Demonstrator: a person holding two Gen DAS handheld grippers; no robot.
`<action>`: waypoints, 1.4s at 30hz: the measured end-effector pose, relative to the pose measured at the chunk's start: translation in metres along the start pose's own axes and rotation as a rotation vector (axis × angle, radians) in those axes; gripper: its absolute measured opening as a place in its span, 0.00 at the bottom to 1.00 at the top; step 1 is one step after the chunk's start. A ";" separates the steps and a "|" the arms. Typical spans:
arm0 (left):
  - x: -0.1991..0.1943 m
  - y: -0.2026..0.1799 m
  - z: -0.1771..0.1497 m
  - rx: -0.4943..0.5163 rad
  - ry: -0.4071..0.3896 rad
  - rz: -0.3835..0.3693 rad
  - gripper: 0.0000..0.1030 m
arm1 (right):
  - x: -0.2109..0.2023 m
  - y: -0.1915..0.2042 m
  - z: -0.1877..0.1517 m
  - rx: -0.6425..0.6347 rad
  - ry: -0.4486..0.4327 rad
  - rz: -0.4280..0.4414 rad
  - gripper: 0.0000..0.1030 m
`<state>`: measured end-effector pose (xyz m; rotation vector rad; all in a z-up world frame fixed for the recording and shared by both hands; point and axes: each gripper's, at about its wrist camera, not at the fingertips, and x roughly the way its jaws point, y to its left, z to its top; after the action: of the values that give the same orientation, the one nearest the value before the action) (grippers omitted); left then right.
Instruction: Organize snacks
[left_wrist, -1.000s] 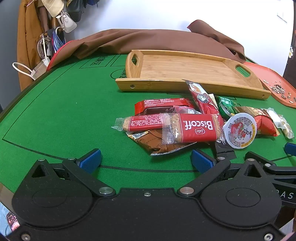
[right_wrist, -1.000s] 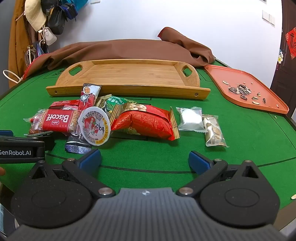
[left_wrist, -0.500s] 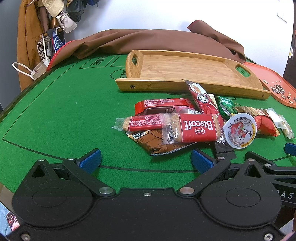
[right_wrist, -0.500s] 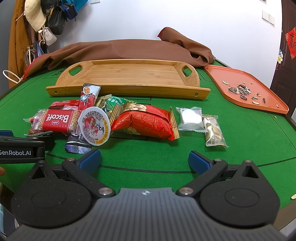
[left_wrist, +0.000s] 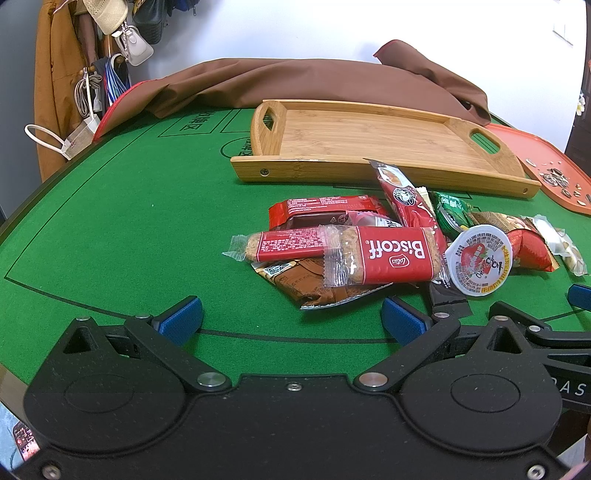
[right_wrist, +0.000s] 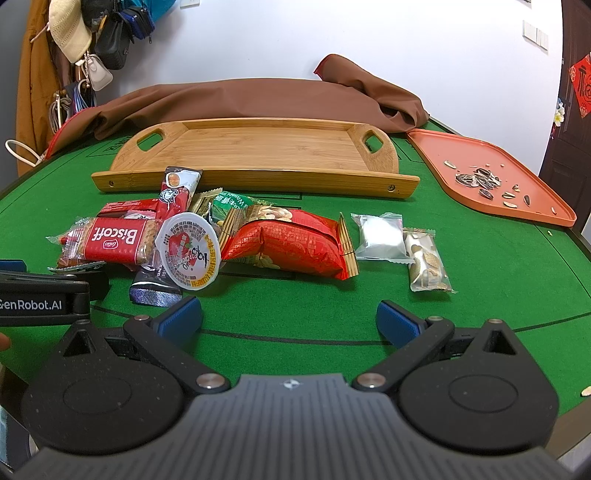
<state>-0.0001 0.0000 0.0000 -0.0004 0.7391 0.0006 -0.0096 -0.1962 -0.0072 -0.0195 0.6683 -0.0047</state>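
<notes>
A heap of snacks lies on the green table in front of an empty bamboo tray (left_wrist: 373, 140) (right_wrist: 258, 147). On top sit a red Biscoff pack (left_wrist: 384, 254) (right_wrist: 114, 240) and a round jelly cup (left_wrist: 478, 260) (right_wrist: 188, 254). A red nut bag (right_wrist: 291, 242), a white sachet (right_wrist: 380, 238) and a silver candy (right_wrist: 426, 262) lie to the right. My left gripper (left_wrist: 291, 319) is open, just short of the heap with nothing between its fingers. My right gripper (right_wrist: 290, 319) is open too, in front of the nut bag.
An orange tray (right_wrist: 491, 173) with sunflower seed shells sits at the right. A brown cloth (right_wrist: 258, 99) lies behind the bamboo tray. Bags and a hat (right_wrist: 66, 33) hang at the far left. The left side of the green felt (left_wrist: 110, 221) is bare.
</notes>
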 end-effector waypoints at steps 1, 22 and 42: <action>0.000 0.000 0.000 0.000 0.000 0.000 1.00 | 0.000 0.000 0.000 0.000 0.000 0.000 1.00; 0.000 0.000 0.000 0.000 -0.001 0.000 1.00 | 0.000 0.000 0.000 0.000 -0.001 -0.001 1.00; -0.001 -0.001 0.001 -0.017 -0.008 0.021 1.00 | -0.001 0.001 0.001 0.012 0.018 -0.013 1.00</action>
<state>-0.0004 -0.0012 0.0010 -0.0092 0.7312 0.0270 -0.0103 -0.1956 -0.0060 -0.0121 0.6865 -0.0219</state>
